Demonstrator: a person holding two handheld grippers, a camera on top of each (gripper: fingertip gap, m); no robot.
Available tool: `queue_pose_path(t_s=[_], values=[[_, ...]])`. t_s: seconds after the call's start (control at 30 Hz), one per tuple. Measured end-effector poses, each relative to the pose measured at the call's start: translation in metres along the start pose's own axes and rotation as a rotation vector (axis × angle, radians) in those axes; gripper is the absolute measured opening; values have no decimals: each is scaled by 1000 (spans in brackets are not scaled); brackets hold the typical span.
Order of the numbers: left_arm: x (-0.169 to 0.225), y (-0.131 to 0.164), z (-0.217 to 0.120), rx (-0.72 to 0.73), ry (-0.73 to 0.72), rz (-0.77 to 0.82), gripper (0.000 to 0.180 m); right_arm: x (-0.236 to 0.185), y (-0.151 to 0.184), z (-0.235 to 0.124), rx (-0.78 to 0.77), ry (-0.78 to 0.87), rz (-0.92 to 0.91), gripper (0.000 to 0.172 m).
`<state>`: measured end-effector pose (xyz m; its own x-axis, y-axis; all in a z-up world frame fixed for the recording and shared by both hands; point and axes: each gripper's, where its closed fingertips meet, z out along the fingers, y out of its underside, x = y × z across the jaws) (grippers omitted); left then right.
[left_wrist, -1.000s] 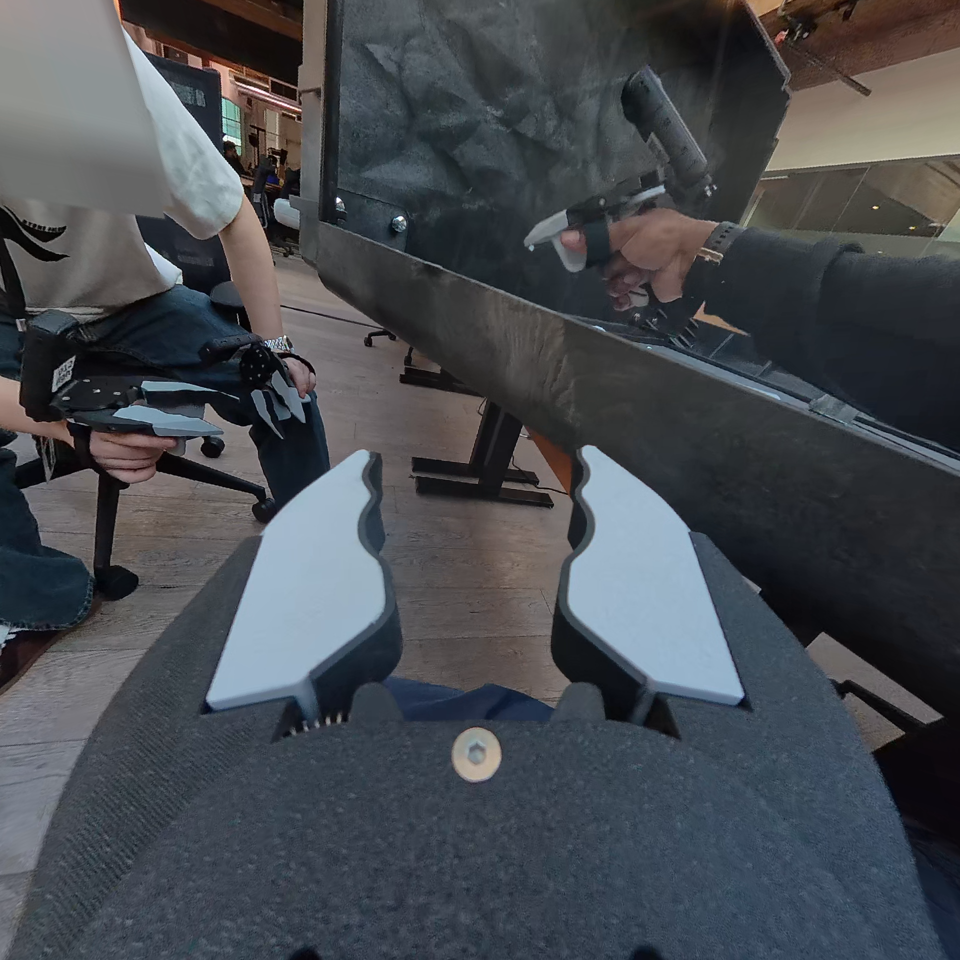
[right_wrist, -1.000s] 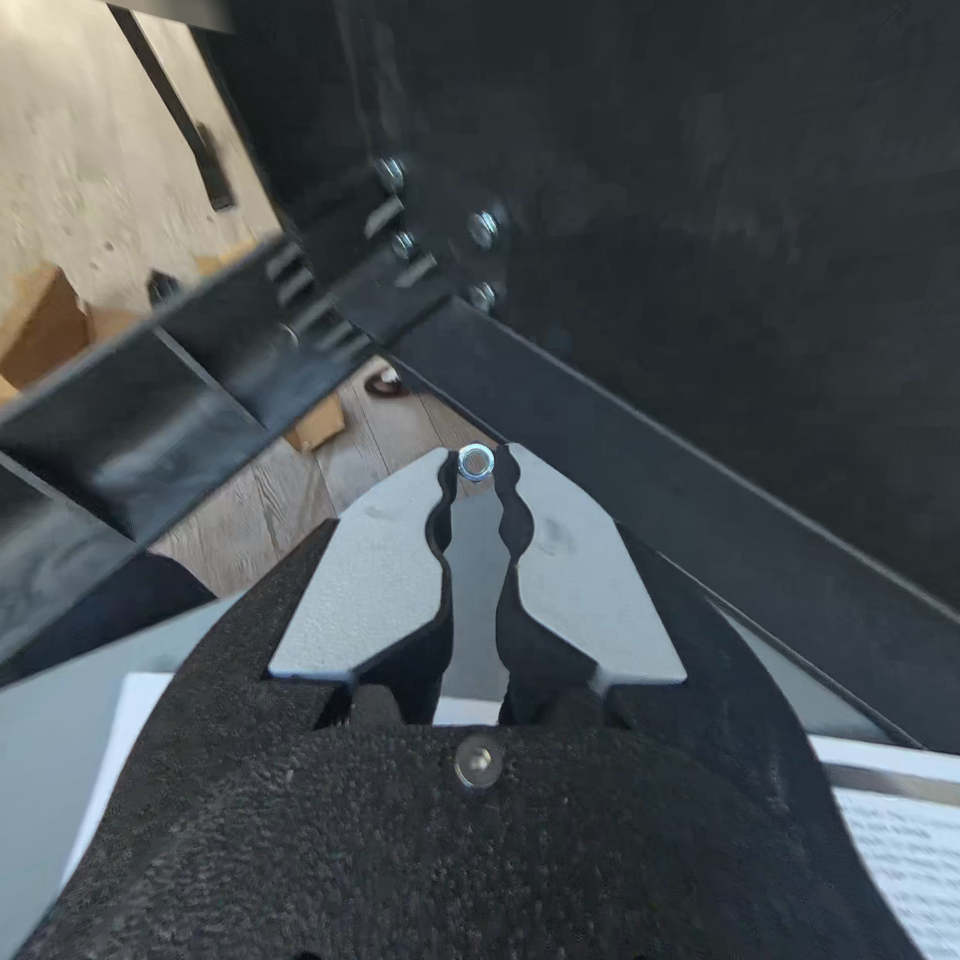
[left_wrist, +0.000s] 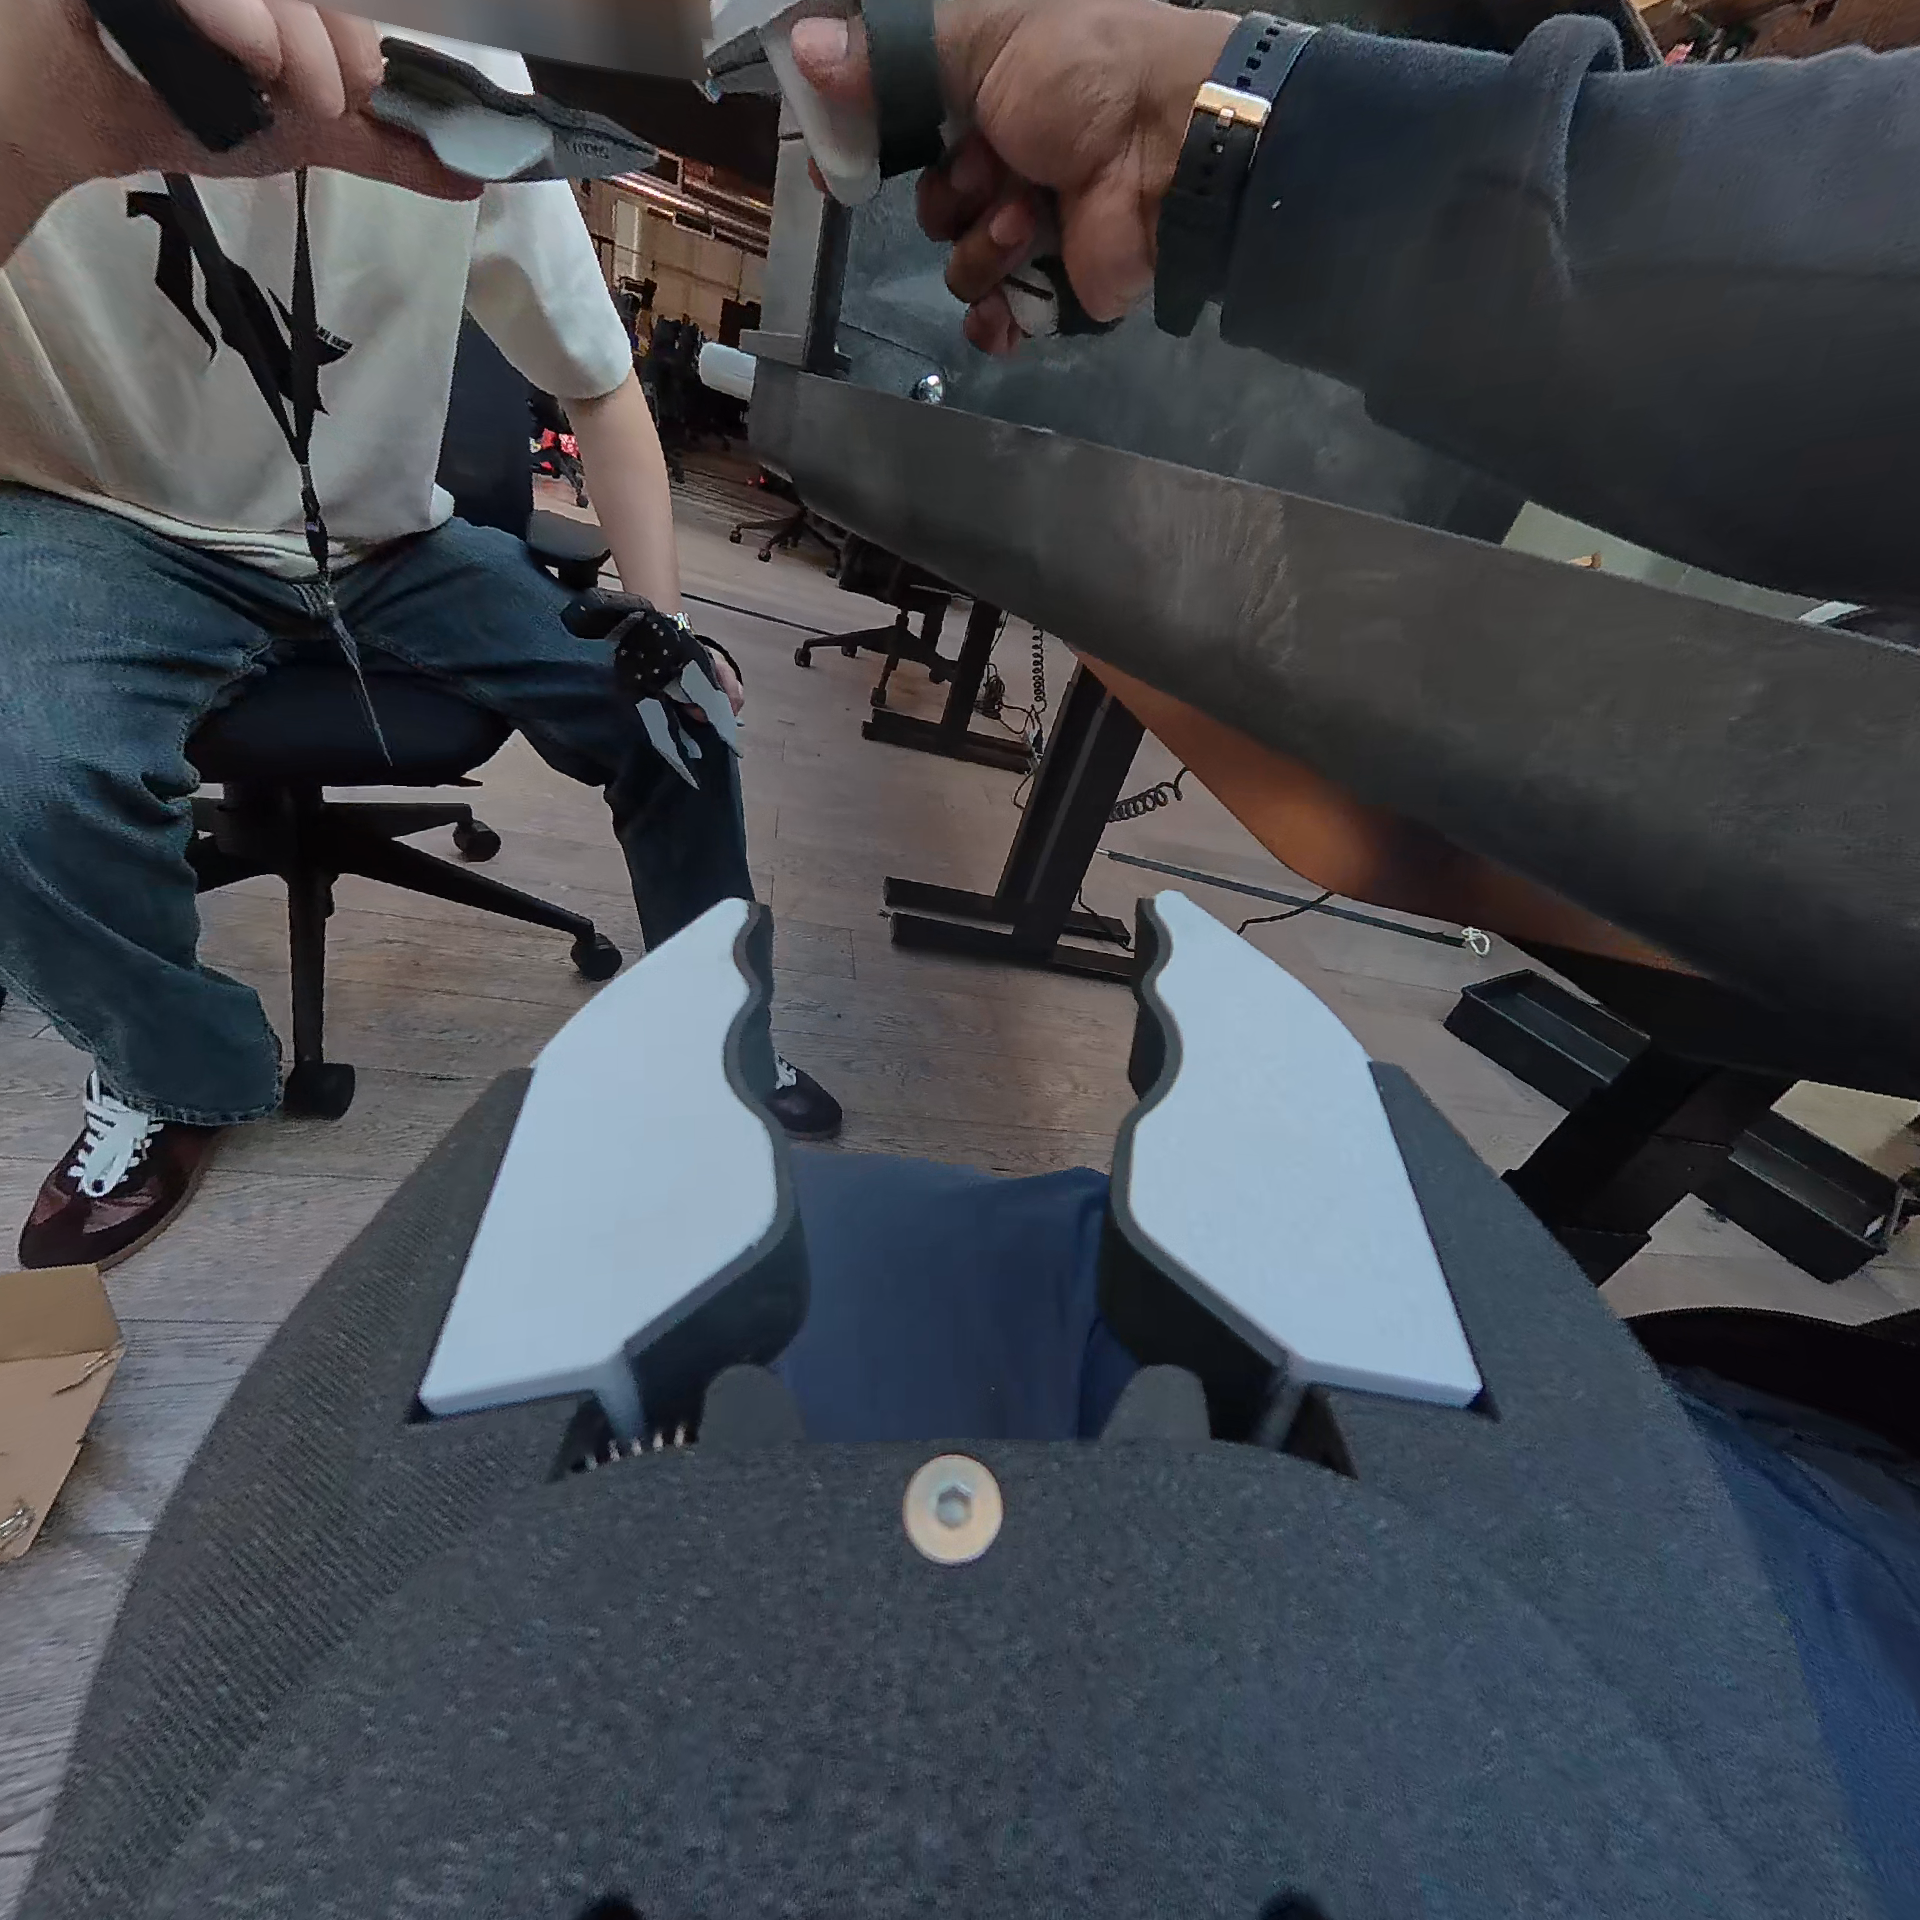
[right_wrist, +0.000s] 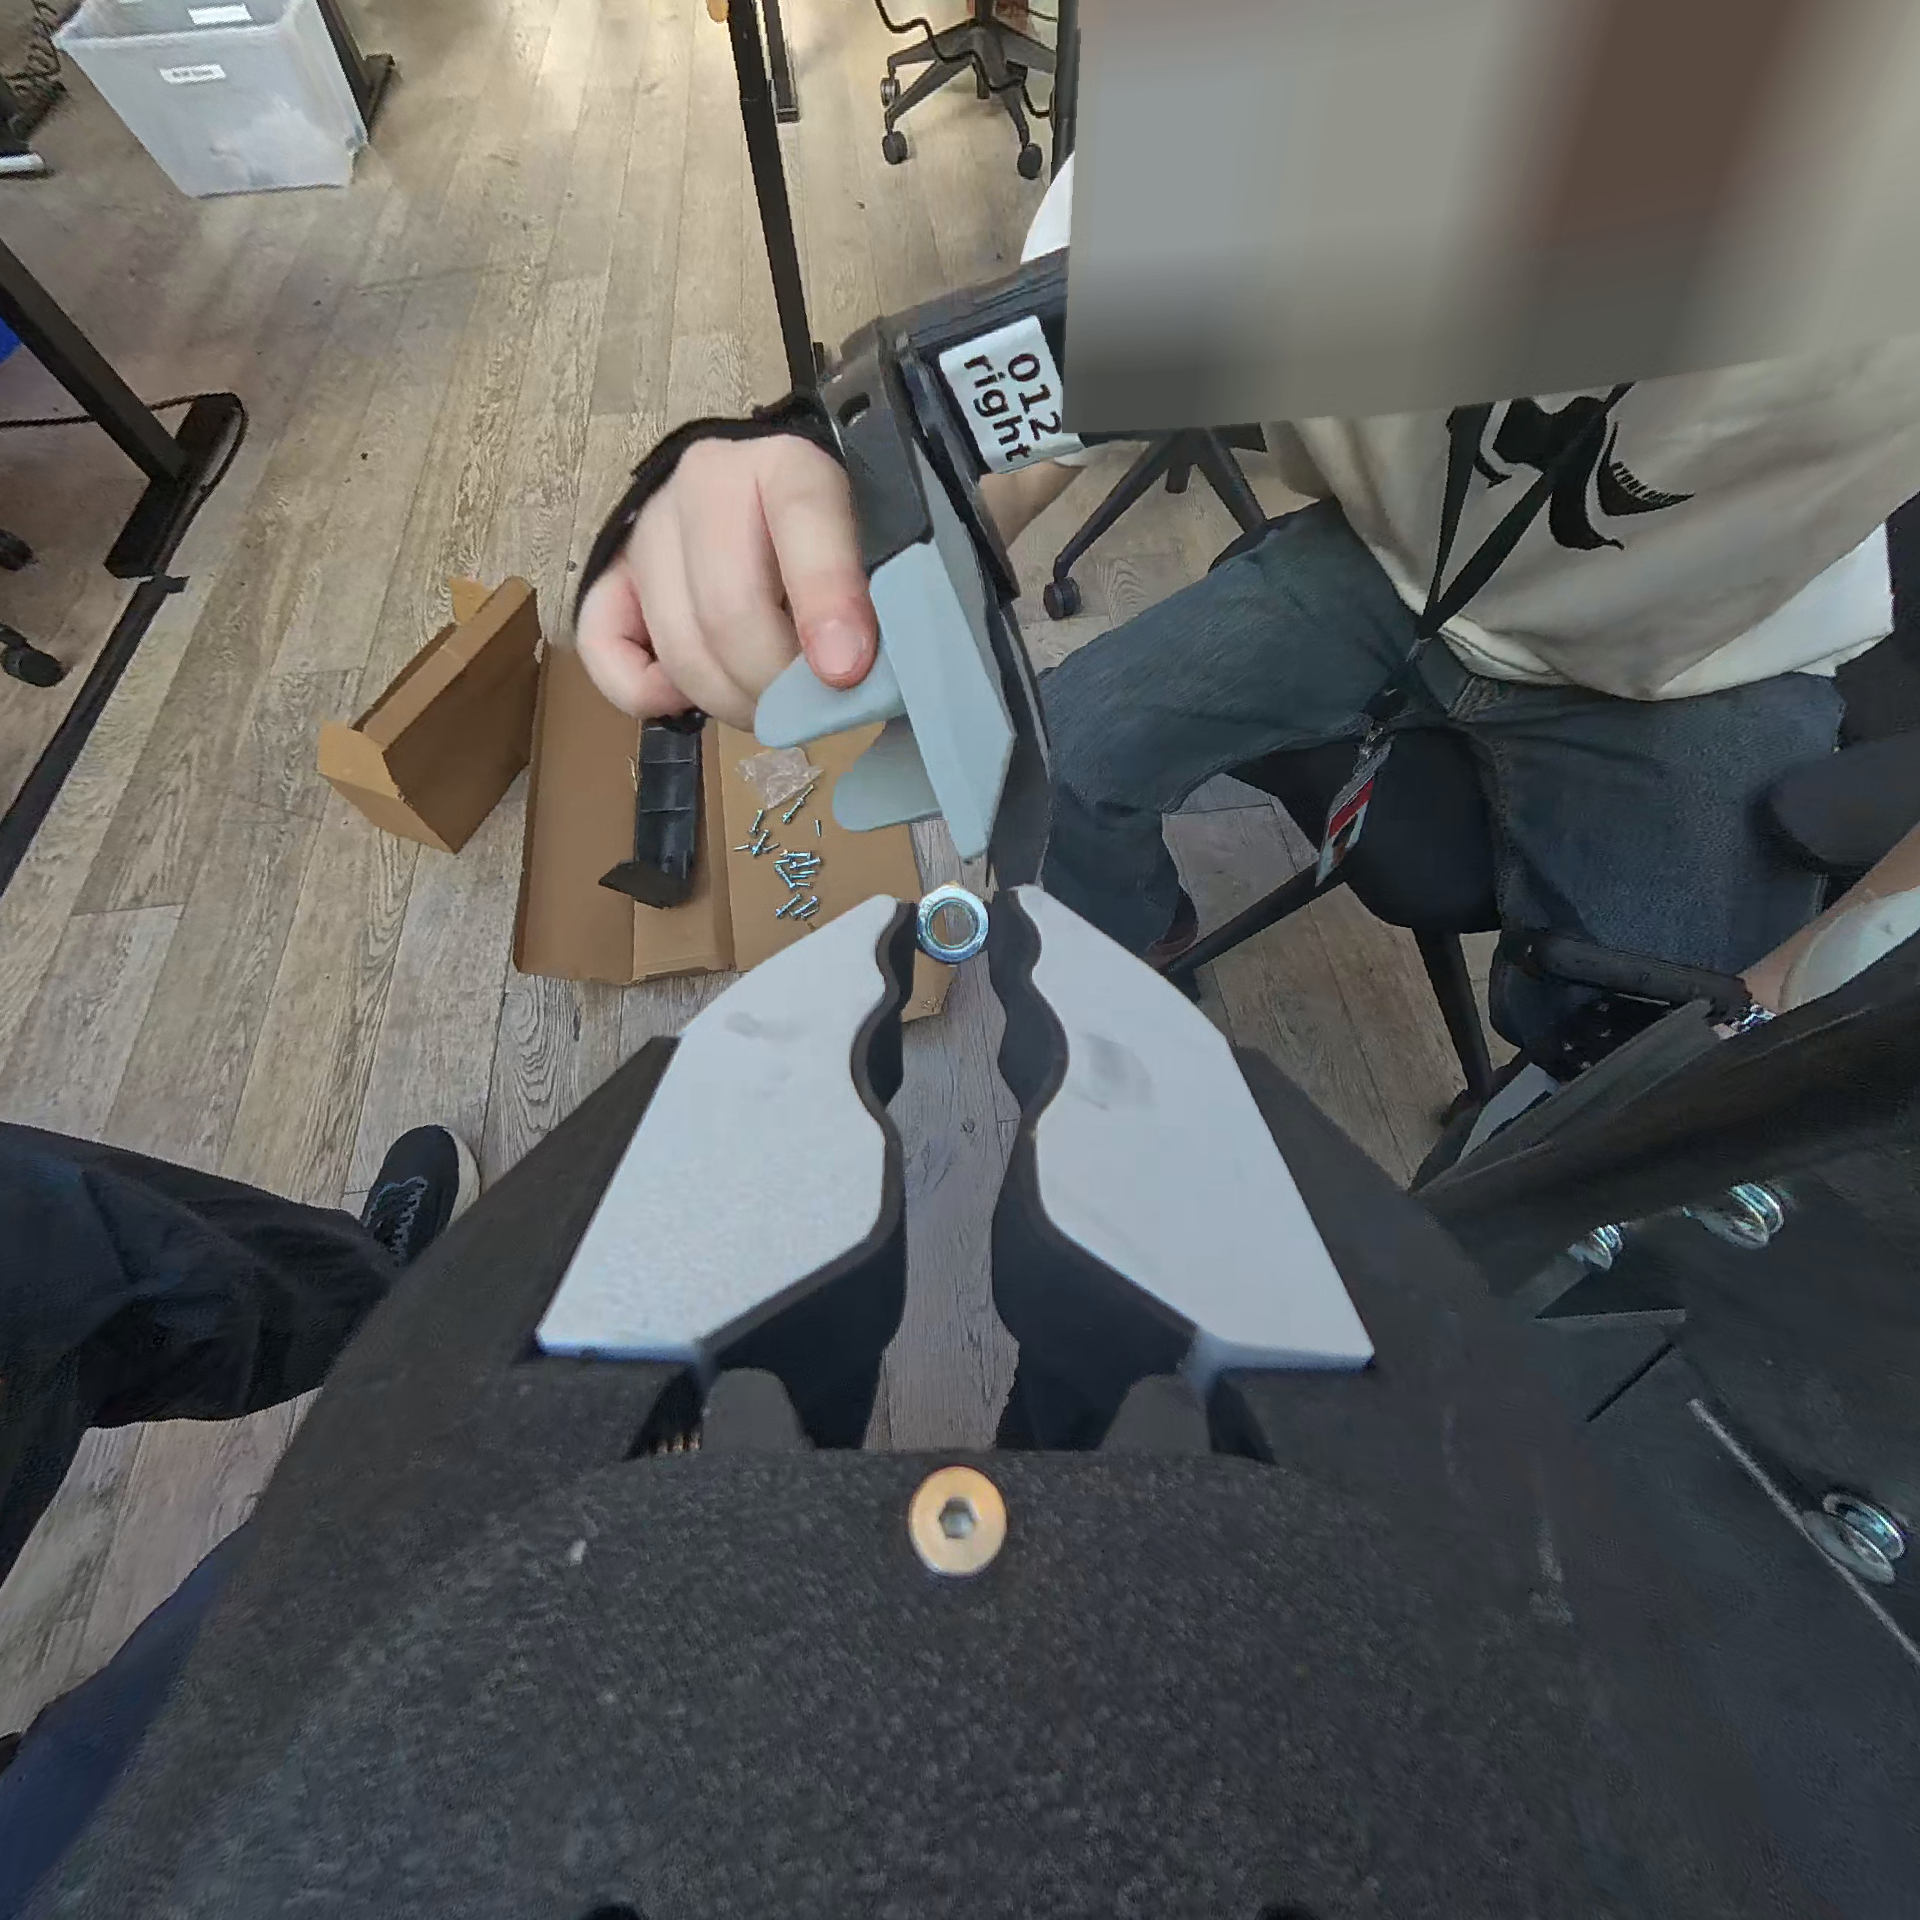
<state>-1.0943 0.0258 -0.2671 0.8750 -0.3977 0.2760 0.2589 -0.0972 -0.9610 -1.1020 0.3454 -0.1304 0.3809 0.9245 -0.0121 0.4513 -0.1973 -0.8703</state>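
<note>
Here the right gripper (right_wrist: 953, 914) pinches a silver nut (right_wrist: 952, 922) at its fingertips.

I'm in an open office doubling as a workshop. Wood-plank floor (right_wrist: 312, 343), rolling chairs (left_wrist: 312, 790) and black desk frames (left_wrist: 1049, 821) surround me. Screws (right_wrist: 790, 862) lie on flattened cardboard (right_wrist: 613, 831).

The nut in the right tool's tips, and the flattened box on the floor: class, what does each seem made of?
The nut: apparently plated metal, bright and mirror-shiny with a bluish glint, clamped between the right tool tips. The box: brown corrugated cardboard, matte, with creased flaps.
</note>
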Motion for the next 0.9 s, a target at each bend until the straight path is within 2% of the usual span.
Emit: queue_pose_path(t_s=[0.17, 0.6, 0.9], values=[[-3, 0, 2, -1, 11, -16, 67, 6, -3, -1, 29, -10, 34, 14], [0, 4, 5, -21, 19, -15, 67, 8, 4, -2, 38, -9, -40, 14], [1, 2, 4, -19, 20, -14, 66, 5, -6, -6, 92, 6, -64, 13]])
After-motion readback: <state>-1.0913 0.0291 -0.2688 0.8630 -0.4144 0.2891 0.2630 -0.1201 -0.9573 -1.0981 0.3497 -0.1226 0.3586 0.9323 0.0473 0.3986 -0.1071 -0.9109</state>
